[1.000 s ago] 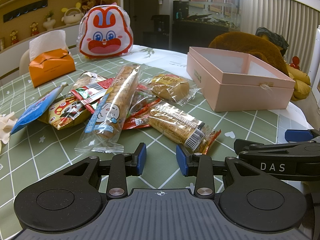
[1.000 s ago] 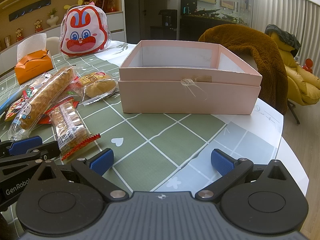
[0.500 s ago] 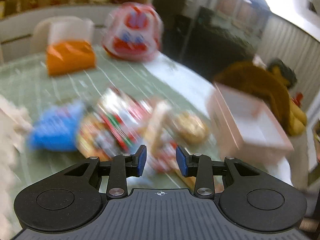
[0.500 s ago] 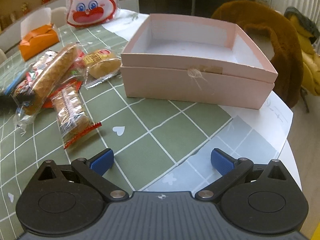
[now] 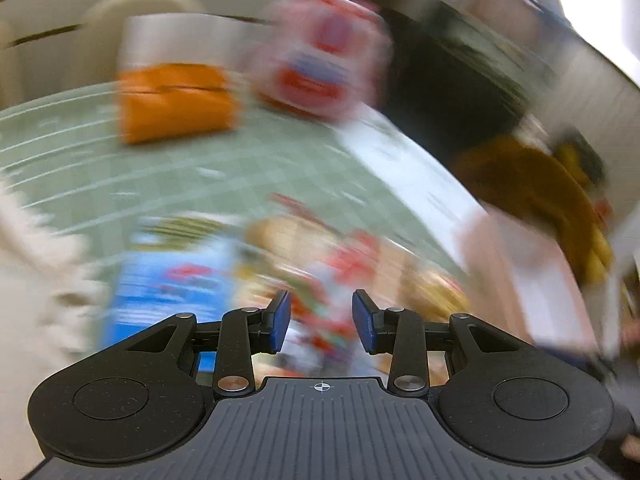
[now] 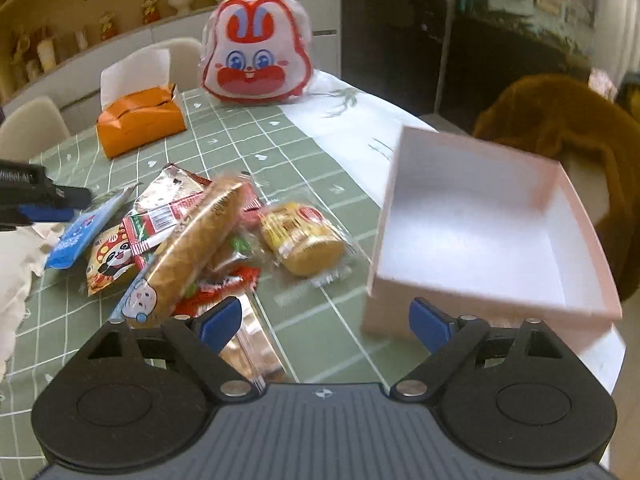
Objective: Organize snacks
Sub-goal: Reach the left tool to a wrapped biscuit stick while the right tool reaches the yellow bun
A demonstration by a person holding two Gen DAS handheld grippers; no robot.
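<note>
A pile of wrapped snacks lies on the green checked tablecloth: a long bread stick, a round yellow cake pack, a blue packet and a cracker bar. An open, empty pink box stands to their right. My right gripper is open and empty, above the cloth between the pile and the box. My left gripper is open with a narrow gap, empty, above the blurred pile. It also shows in the right wrist view, at the far left.
An orange tissue box and a red-and-white rabbit bag stand at the back of the table. A brown fur throw hangs on a chair behind the box. White cloth lies at the left edge.
Both grippers have risen and now look down. The left one swung left over the snack pile, blurred. The right one moved left towards the pile. Neither jaw gap has changed.
</note>
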